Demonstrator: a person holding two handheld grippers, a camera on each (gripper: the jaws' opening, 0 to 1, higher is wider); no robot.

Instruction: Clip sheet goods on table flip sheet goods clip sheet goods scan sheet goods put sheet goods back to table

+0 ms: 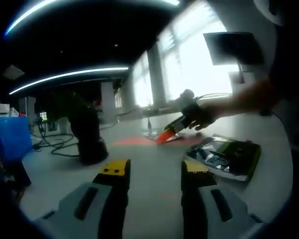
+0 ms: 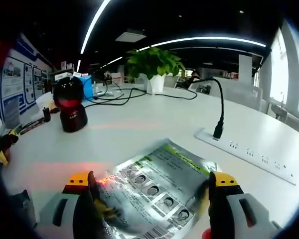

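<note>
The work surface is a wide white table (image 2: 139,124) in an open office with a dark ceiling crossed by long curved light strips (image 2: 199,40). Tall bright windows (image 1: 189,64) run along one side of the room.

In the right gripper view, a silvery sheet packet (image 2: 159,186) with green print and rows of small portraits lies flat between the jaws of the right gripper (image 2: 152,186). The jaws stand wide apart, their yellow tips at the packet's two edges; whether they press on it cannot be told. Red light glows on the packet's left edge. Farther back on the table stand a dark round scanner (image 2: 71,107) with a red window, a potted green plant (image 2: 153,67), black cables (image 2: 119,94) and a white power strip (image 2: 249,154).

In the left gripper view, the left gripper (image 1: 154,181) hovers over bare table, jaws apart and empty. A dark packet (image 1: 226,157) lies to the right.
</note>
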